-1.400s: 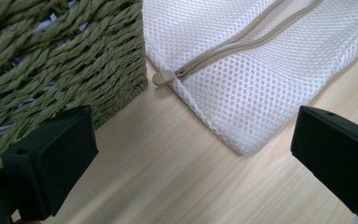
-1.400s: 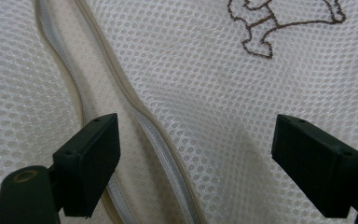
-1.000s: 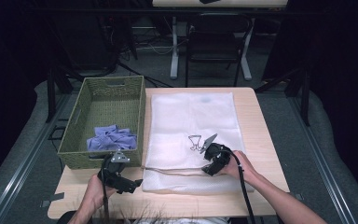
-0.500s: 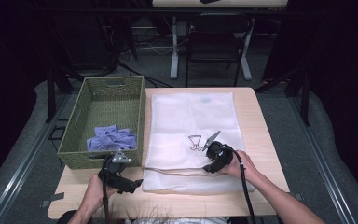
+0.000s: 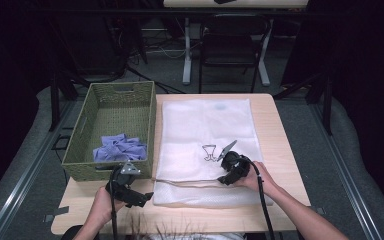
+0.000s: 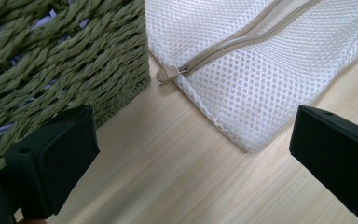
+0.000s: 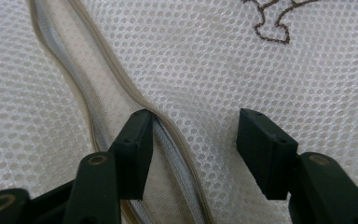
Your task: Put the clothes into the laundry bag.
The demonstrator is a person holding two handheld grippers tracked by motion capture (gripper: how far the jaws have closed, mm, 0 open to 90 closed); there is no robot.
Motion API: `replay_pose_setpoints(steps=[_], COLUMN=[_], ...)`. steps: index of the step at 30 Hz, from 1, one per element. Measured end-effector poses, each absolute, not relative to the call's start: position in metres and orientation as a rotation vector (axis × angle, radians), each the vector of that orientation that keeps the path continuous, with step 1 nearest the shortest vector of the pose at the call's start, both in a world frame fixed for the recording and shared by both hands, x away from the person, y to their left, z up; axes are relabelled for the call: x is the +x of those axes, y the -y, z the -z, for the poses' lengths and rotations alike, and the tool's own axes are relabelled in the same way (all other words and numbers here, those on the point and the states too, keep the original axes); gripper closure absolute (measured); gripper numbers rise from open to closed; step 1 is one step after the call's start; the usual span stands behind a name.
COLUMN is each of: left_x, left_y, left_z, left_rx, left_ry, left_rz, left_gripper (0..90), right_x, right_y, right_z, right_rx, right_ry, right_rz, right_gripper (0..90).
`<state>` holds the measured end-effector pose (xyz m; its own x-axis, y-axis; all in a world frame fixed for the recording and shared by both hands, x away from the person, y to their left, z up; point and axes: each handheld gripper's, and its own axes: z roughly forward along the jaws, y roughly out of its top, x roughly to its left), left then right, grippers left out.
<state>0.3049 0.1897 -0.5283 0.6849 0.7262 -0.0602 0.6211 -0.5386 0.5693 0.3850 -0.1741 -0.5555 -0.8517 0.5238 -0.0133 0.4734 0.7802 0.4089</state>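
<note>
A white mesh laundry bag (image 5: 205, 130) lies flat on the wooden table (image 5: 280, 150). Its beige zipper (image 5: 190, 183) runs along the near edge and gapes open. My left gripper (image 5: 140, 196) rests on the table at the bag's near left corner. It is open (image 6: 191, 135), and the zipper pull (image 6: 168, 73) lies just ahead of its jaws. My right gripper (image 5: 226, 176) is on the bag near the zipper, also open (image 7: 196, 149). One of its fingers (image 7: 135, 149) stands at the parted zipper edge (image 7: 121, 88), with mesh between the jaws.
A green woven basket (image 5: 147, 120) stands left of the bag, touching its edge, with crumpled blue cloth (image 5: 117, 148) inside. A small brown outline drawing (image 5: 209, 151) marks the bag. A chair (image 5: 230, 50) and table legs stand beyond the far edge.
The right gripper has shifted very slightly over the bag by the zipper. The left gripper has stayed in place.
</note>
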Motion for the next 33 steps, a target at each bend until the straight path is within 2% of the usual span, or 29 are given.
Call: replay_pose_setpoints(steps=[3,5,6,7,9,15,26,29,33], left_x=[0.304,0.305,0.305,0.305,0.305,0.307,0.3,0.297,0.295], left_y=[-0.189,-0.19,-0.19,-0.19,-0.192,-0.191,-0.19,-0.188,-0.186], left_z=[0.528,0.527,0.528,0.528,0.527,0.528,0.519,0.515,0.512], left_rx=[2.338,2.338,2.318,2.318,2.293,2.312,2.32,2.332,2.354], left_ry=[-1.029,-1.025,-1.03,-1.03,-1.032,-1.032,-0.935,-0.899,-0.862], left_rz=[-0.244,-0.248,-0.245,-0.245,-0.24,-0.244,-0.214,-0.213,-0.207], left_gripper=[1.0,1.0,0.8,0.4,0.3,0.3,4.3,7.7,6.5], right_x=[0.387,0.387,0.388,0.388,0.39,0.393,0.393,0.392,0.392], right_y=[0.175,0.176,0.177,0.177,0.179,0.182,0.186,0.186,0.187], right_z=[0.555,0.554,0.554,0.554,0.553,0.55,0.535,0.532,0.525], right_rx=[0.835,0.838,0.86,0.86,0.865,0.895,0.923,0.9,0.89], right_ry=[-2.834,-2.826,-2.818,-2.818,-2.808,-2.801,-2.767,-2.763,-2.75], right_rz=[-0.61,-0.601,-0.605,-0.605,-0.599,-0.596,-0.663,-0.676,-0.715], right_gripper=[52.5,57.9,63.9,63.9,71.7,84.2,84.7,84.9,85.2])
